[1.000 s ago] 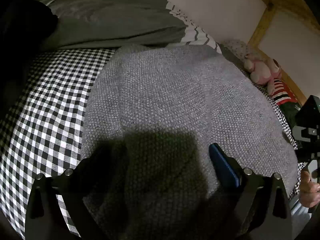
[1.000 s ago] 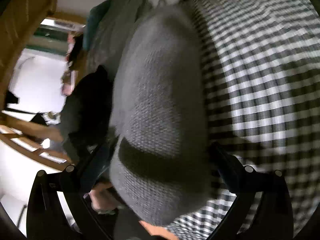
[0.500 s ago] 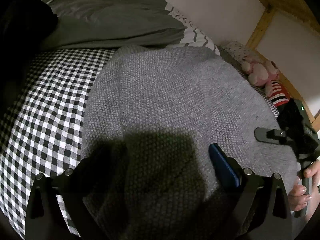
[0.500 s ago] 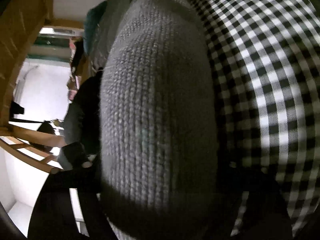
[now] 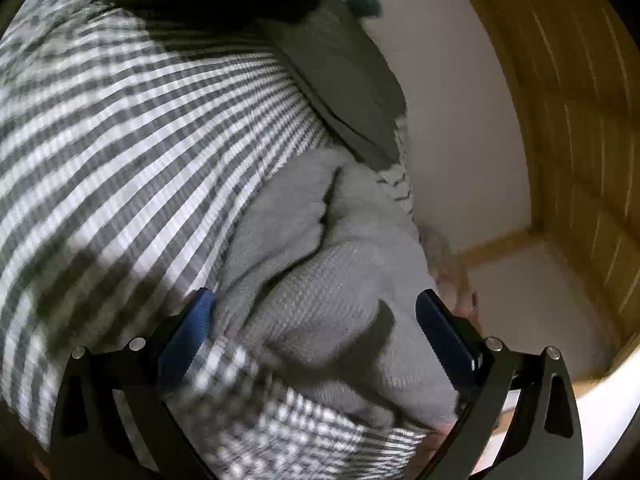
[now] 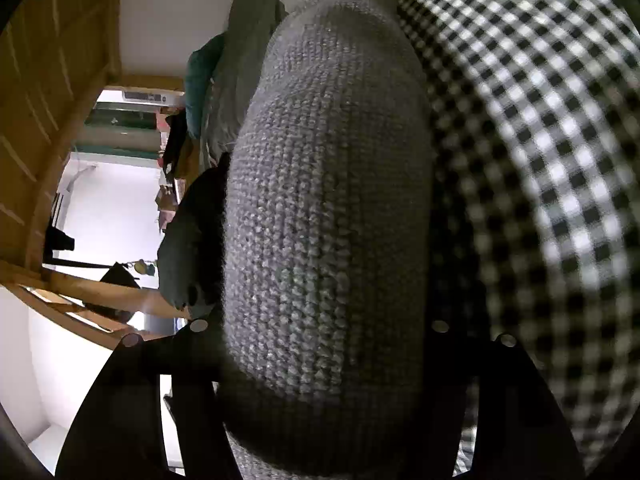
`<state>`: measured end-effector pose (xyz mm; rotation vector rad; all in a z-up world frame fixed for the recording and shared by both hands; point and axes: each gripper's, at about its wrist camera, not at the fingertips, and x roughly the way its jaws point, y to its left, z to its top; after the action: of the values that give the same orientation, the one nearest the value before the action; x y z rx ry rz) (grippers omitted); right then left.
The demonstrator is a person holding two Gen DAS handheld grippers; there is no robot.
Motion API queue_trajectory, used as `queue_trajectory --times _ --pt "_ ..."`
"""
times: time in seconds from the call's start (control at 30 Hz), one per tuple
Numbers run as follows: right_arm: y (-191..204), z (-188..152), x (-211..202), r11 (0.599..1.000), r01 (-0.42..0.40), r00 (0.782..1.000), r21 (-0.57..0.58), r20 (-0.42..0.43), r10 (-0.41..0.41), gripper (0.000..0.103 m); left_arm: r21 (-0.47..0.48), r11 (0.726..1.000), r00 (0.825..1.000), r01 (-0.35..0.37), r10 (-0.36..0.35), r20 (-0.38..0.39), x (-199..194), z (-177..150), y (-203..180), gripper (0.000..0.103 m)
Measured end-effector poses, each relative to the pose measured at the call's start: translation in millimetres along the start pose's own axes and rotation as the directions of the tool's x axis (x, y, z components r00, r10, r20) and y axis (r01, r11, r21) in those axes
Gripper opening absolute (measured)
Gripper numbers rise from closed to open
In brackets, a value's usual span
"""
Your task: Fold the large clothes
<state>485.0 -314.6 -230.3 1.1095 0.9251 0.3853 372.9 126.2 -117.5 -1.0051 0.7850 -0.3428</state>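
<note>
Since 1 s ago the left view has swung hard: then it looked flat across a spread grey chunky-knit sweater [image 5: 336,304], now it is tilted and motion-blurred, w/ the knit bunched in folds and much more black-and-white gingham bed cover [image 5: 132,152] showing on the left. Right view has closed in on the knit over the same span; fabric now fills the frame centre.

Left gripper [image 5: 316,312]: tongs apart, blue pads [image 5: 192,328] either side of the bunched knit, not pinching it as far as seen. Right gripper [image 6: 320,344]: fingers mostly hidden behind a thick roll of sweater [image 6: 328,200] lying between them; looks like fabric is held, but can't tell if tongs are together or apart.

Sweater location: on the bed, on the gingham cover, near the wall-side edge; grey pillow [image 5: 352,80] at far end.

Progress (judgement): mid-fold. Garment is gathered/doubled, not flat, no neat rectangle yet. Left to do: lay the lifted part down, square edges, prob. another fold, smooth.

Containers: none seen, no basket, drawer or bin in either view. Wooden bed frame [image 5: 560,120] and white wall [image 5: 452,112] on the right of left view; dark garment heap [image 6: 188,248] beside the knit in right view, contents n/a.
</note>
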Motion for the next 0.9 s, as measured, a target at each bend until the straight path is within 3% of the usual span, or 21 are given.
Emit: queue_trajectory --times 0.07,0.13,0.23,0.33,0.63,0.73,0.8,0.9 --pt "1 -4 0 1.000 0.015 1.000 -0.002 -0.006 -0.015 0.059 -0.090 0.995 0.999 0.039 -0.041 -0.019 -5 -20 10 0.098" --pt "1 -7 -1 1.000 0.015 1.000 -0.012 -0.006 -0.015 0.059 -0.109 0.993 0.997 0.037 -0.044 -0.070 2 -36 13 0.098" --pt "-4 -5 0 1.000 -0.008 1.000 -0.002 -0.014 0.008 0.059 0.004 0.998 0.987 -0.068 0.068 -0.147 24 -54 2 0.098" --pt "-16 -7 -4 1.000 -0.029 0.999 0.005 -0.023 0.029 0.060 0.124 0.983 0.978 -0.135 0.152 -0.144 39 -58 -11 0.098" --pt "-22 -7 -4 0.999 -0.050 0.998 0.006 -0.029 0.050 0.060 0.055 0.960 0.950 -0.275 0.280 -0.140 74 -48 -36 0.097" --pt "-18 -12 -9 0.997 -0.076 0.996 0.004 -0.039 0.076 0.060 -0.010 0.980 0.967 -0.199 0.195 -0.166 78 -42 -43 0.097" --pt "-8 -23 -14 0.994 -0.105 0.993 -0.003 -0.052 0.105 0.060 -0.098 0.991 0.980 -0.095 0.076 -0.183 80 -38 -36 0.097" --pt "-6 -38 -22 0.994 -0.112 0.991 -0.002 -0.067 0.112 0.059 -0.246 0.969 0.973 0.034 -0.088 -0.214 91 -39 -18 0.097"
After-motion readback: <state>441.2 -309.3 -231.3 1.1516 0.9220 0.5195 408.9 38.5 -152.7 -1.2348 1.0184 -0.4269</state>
